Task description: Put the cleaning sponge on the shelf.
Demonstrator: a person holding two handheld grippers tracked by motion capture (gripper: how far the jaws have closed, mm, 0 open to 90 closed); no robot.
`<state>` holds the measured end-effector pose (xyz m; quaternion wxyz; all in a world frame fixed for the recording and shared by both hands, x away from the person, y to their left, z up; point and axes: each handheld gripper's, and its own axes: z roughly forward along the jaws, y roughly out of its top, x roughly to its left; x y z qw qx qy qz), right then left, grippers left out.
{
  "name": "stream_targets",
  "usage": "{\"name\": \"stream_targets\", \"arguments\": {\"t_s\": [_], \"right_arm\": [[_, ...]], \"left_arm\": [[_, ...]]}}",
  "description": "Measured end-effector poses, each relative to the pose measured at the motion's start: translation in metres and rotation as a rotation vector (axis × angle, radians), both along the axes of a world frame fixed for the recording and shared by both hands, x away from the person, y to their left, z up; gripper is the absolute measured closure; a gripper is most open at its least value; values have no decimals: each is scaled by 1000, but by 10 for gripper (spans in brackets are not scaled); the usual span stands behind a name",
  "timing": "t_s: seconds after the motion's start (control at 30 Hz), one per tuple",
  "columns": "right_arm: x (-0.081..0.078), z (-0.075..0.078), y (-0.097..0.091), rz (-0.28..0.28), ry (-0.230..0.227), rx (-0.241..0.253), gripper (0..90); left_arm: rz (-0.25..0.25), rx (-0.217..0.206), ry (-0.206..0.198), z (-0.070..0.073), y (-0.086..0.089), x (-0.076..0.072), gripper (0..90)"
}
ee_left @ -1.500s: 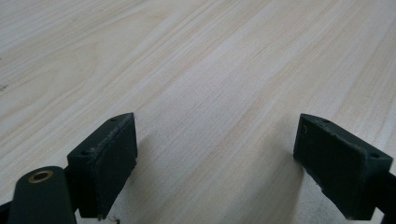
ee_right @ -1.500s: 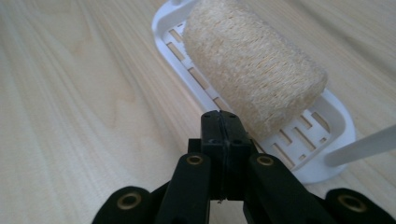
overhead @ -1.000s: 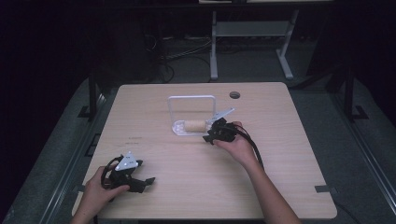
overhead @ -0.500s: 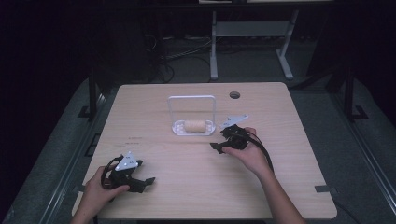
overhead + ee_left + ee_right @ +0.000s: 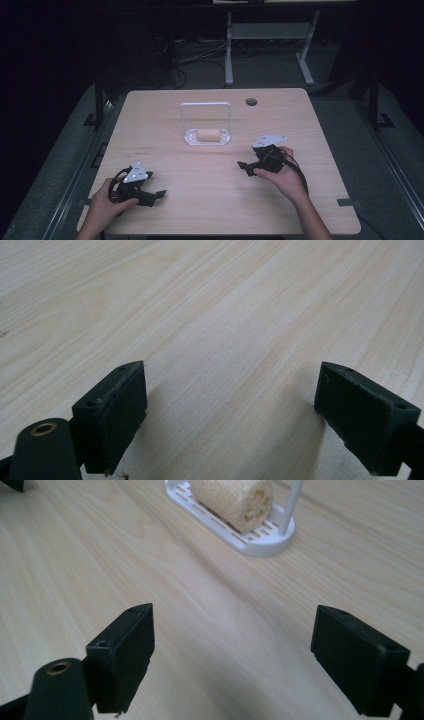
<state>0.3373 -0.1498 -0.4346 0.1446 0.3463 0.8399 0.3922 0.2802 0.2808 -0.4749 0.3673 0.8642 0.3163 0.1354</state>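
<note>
Loofah (image 5: 232, 500), seemingly resting in its white rack (image 5: 260, 542), lies well beyond both grippers' empty, wide-spread jaws.

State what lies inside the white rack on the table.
A beige loofah roll lies on its side on the slotted base of the white rack, under its handle. The slots beneath the roll are covered.

Right gripper view: rack (image 5: 240, 535) cut by top edge, only base and one post bottom (image 5: 289, 510) in frame, well ahead of the jaws. Sponge (image 5: 232, 497) top cropped too. Dark bit at top-left corner (image 5: 12, 484), can't tell what. Left gripper view: right jaw clipped by right edge. High view: jaw gaps too small to judge; room behind the table too dark.
</note>
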Motion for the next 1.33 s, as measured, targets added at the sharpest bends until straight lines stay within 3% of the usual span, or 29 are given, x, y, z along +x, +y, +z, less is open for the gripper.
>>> {"name": "stream_targets", "arguments": {"t_s": [0.33,0.73,0.93,1.1,1.33], "right_arm": [[-26,-9,-23,-34,-3,-12,144],[-58,-28,-54,-88,24,8,144],[-63,-37,-58,-105,38,-1,144],[-64,-45,-54,-105,51,-46,136],[-65,-47,-54,-109,45,-31,136]], "left_arm": [[0,-1,0,0,0,0,131],[0,0,0,0,0,0,130],[0,1,0,0,0,0,130],[0,-1,0,0,0,0,130],[0,0,-1,0,0,0,130]]}}
